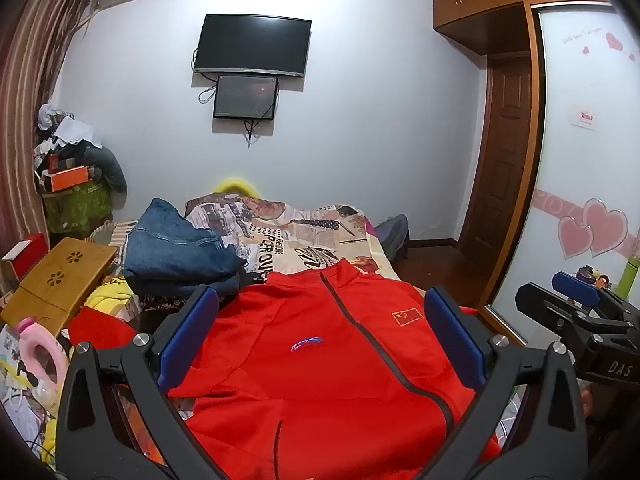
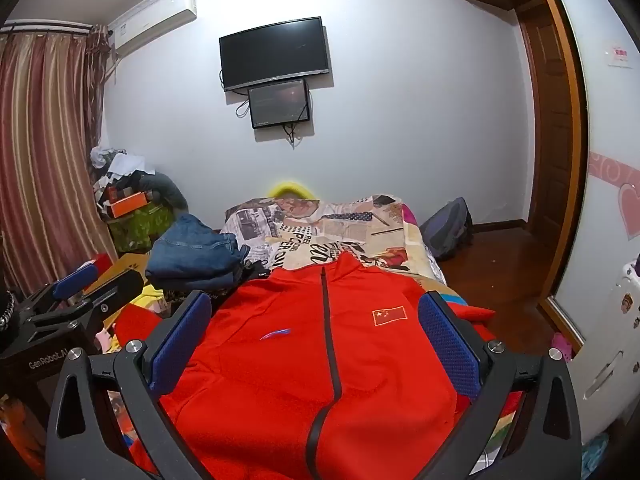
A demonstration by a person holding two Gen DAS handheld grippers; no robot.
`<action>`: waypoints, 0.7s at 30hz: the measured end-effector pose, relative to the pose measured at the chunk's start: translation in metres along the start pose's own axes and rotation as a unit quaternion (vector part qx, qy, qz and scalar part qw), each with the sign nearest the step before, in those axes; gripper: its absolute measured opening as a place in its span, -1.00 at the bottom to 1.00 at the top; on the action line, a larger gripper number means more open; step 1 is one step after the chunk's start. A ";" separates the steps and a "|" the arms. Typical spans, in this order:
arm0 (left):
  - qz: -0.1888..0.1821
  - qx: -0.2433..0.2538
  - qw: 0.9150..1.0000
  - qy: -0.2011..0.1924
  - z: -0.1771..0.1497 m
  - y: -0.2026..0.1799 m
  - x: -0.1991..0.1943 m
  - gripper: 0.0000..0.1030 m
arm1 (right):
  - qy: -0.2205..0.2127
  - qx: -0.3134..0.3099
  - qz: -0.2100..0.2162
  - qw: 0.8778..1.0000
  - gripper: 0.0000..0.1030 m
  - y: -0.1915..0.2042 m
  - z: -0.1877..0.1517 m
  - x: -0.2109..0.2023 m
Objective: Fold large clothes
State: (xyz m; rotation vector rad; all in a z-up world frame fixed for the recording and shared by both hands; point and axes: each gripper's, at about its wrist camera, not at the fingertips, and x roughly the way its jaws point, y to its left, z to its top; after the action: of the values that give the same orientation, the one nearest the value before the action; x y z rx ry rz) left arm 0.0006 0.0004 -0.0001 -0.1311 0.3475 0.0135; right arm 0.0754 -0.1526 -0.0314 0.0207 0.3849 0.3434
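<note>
A red zip-up jacket [image 1: 320, 364] lies flat, front up, on the bed, its collar pointing away from me; a small flag patch sits on its chest. In the right wrist view the same jacket [image 2: 304, 364] fills the foreground. My left gripper [image 1: 320, 332] hovers above the jacket, open wide, with nothing between its blue pads. My right gripper [image 2: 316, 336] is likewise open above the jacket and empty. The right gripper [image 1: 580, 300] shows at the right edge of the left wrist view, and the left gripper [image 2: 76, 284] at the left edge of the right wrist view.
Folded blue jeans [image 1: 176, 248] sit on the bed behind the jacket's left shoulder, on a newspaper-print blanket [image 1: 296, 232]. A wooden lap table [image 1: 60, 276] and clutter lie to the left. A wardrobe [image 1: 584, 160] stands at the right, a backpack [image 2: 448, 228] on the floor.
</note>
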 end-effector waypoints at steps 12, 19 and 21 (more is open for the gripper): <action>0.001 0.001 1.000 0.001 -0.008 0.006 0.007 1.00 | 0.001 0.002 0.001 1.000 0.99 0.000 0.000 0.001; 0.002 0.004 1.000 0.002 -0.007 0.006 0.007 1.00 | 0.001 0.003 0.000 1.000 0.99 0.001 0.001 0.001; 0.003 0.005 1.000 0.002 -0.007 0.006 0.007 1.00 | 0.002 0.004 0.001 1.000 0.99 0.001 0.001 0.001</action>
State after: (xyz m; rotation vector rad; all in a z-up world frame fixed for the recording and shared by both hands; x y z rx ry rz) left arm 0.0047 0.0054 -0.0101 -0.1205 0.3516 0.0172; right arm 0.0763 -0.1515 -0.0311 0.0277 0.3895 0.3436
